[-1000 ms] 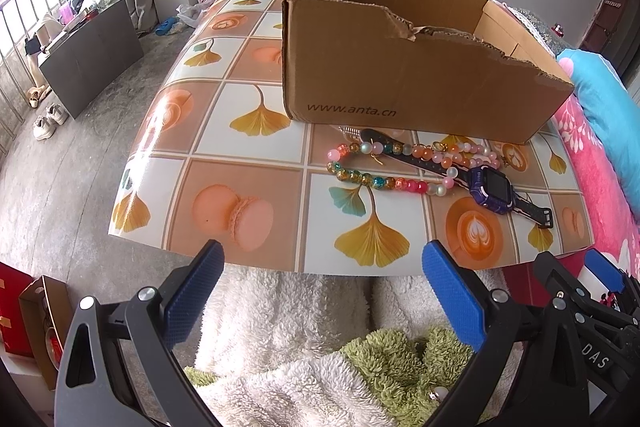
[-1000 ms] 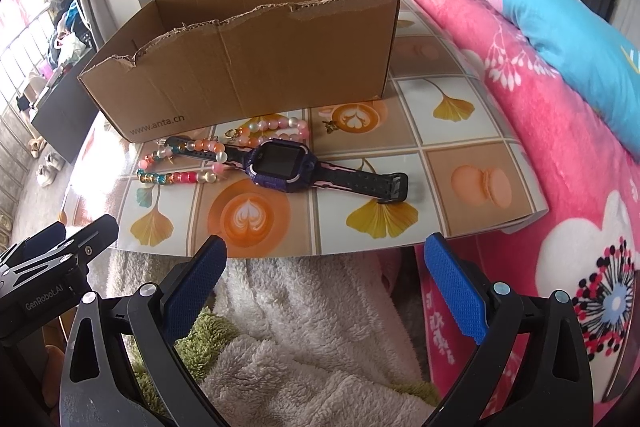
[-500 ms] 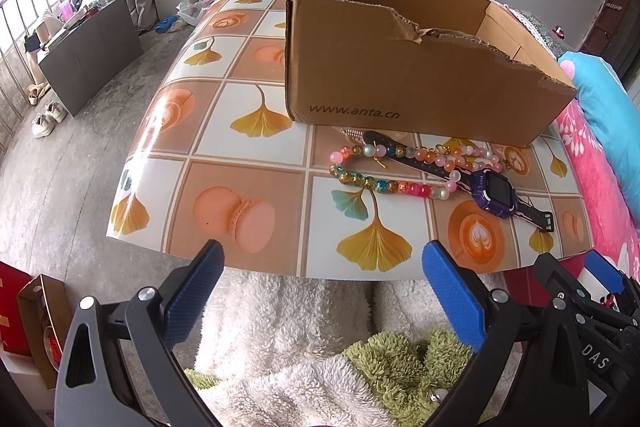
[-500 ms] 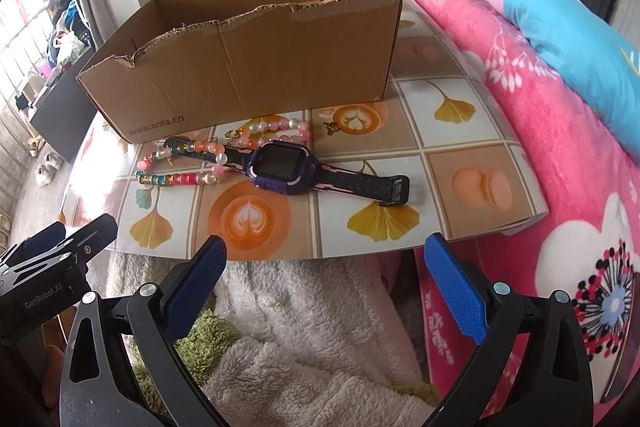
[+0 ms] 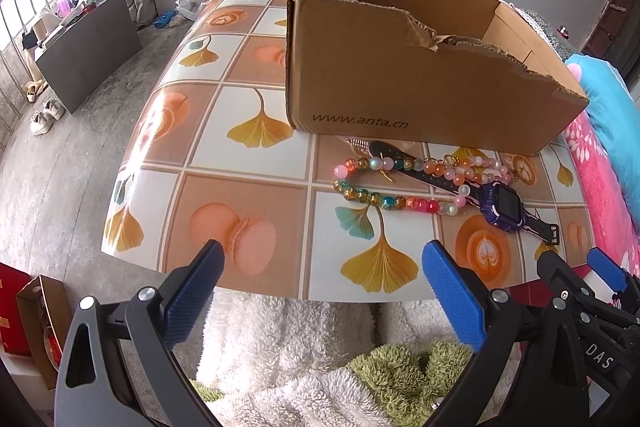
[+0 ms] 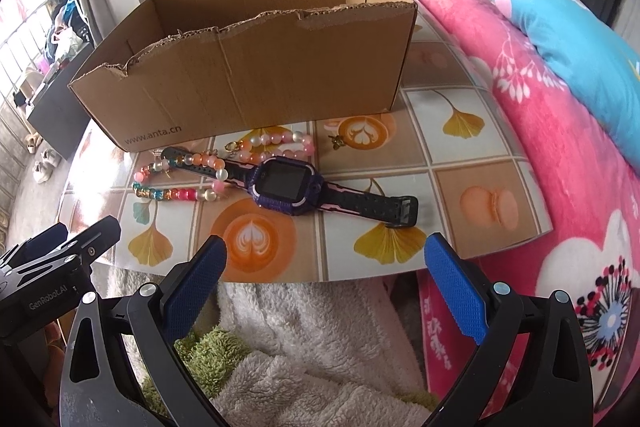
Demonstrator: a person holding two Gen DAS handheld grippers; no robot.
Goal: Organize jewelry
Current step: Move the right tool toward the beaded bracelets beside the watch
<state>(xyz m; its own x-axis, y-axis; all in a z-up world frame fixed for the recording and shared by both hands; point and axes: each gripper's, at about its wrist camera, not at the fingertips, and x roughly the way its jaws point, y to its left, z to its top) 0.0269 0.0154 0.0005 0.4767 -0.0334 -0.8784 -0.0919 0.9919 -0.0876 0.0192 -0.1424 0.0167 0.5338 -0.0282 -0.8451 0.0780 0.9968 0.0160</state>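
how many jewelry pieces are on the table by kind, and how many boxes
watch: 1
bead strands: 2, multicoloured and pink-and-white
small gold charm: 1
cardboard box: 1
total: 5

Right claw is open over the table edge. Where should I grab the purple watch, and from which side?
Judging by its pose, take the watch by the free strap right of its face, coming from above with the right claw, fingers across the strap's width. That half lies flat and bare; the bead strand drapes over the other half.
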